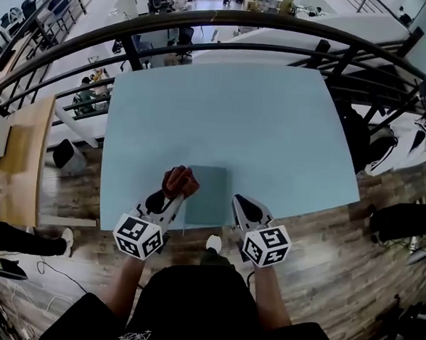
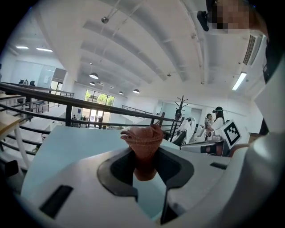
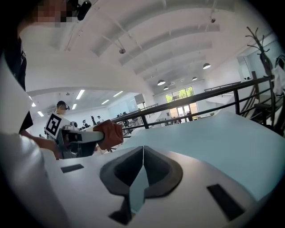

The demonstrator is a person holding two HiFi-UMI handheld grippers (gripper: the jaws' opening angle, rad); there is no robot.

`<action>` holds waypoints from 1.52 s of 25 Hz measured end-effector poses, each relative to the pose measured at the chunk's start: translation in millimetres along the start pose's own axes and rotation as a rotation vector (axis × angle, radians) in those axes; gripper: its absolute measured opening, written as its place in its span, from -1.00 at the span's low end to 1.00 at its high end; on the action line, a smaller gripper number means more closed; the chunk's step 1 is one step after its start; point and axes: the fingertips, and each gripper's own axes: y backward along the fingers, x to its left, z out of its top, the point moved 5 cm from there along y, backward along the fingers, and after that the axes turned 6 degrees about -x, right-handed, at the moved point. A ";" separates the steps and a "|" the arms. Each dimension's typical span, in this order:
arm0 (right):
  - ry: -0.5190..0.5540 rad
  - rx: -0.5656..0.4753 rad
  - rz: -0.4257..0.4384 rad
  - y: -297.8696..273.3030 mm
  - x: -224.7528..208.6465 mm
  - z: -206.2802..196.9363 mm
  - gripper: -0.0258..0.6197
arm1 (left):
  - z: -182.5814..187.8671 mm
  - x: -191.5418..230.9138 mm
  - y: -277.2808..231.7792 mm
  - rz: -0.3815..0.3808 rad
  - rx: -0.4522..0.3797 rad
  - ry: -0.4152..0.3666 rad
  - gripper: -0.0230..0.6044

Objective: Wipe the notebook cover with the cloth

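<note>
Over on the left, gripping a bunched rust-brown cloth (image 1: 181,180) in the left claw (image 1: 172,195), pinched tight, with the wad poking out past the tips. Sitting right at the left edge of the notebook (image 1: 208,196), up by its far left corner; can't tell whether touching the cover or just above it. Looks like the very start of the wipe, the setting-down ahead of a first stroke. Next up, by the look of it: pressing the cloth flat on the cover and sweeping rightward across it, with enough pressure to rub but not enough to shove the book along the surface (image 1: 238,116). Moving to the middle: plain grey-blue cover, closed, lying flat and square at the near edge of the pale blue surface, barely darker than it; no marks or spills to be made out from up here. Likely to slide on that smooth top if pushed unbraced. And on the right, nothing in the right claw (image 1: 242,206): closed on itself, empty, parked just beside the notebook's right edge, handy for pinning the book down
</note>
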 end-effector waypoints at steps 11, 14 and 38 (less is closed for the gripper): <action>-0.017 0.081 0.073 -26.8 -64.2 -14.7 -0.90 | -29.4 -4.2 -67.5 0.042 0.072 0.074 -0.54; -0.032 0.099 0.086 -32.8 -70.6 -20.8 -0.90 | -38.5 -2.6 -76.9 0.040 0.101 0.102 -0.54; -0.168 0.227 0.043 -91.6 -97.8 -71.3 -0.90 | -118.0 36.8 -164.4 -0.192 0.367 0.460 -0.54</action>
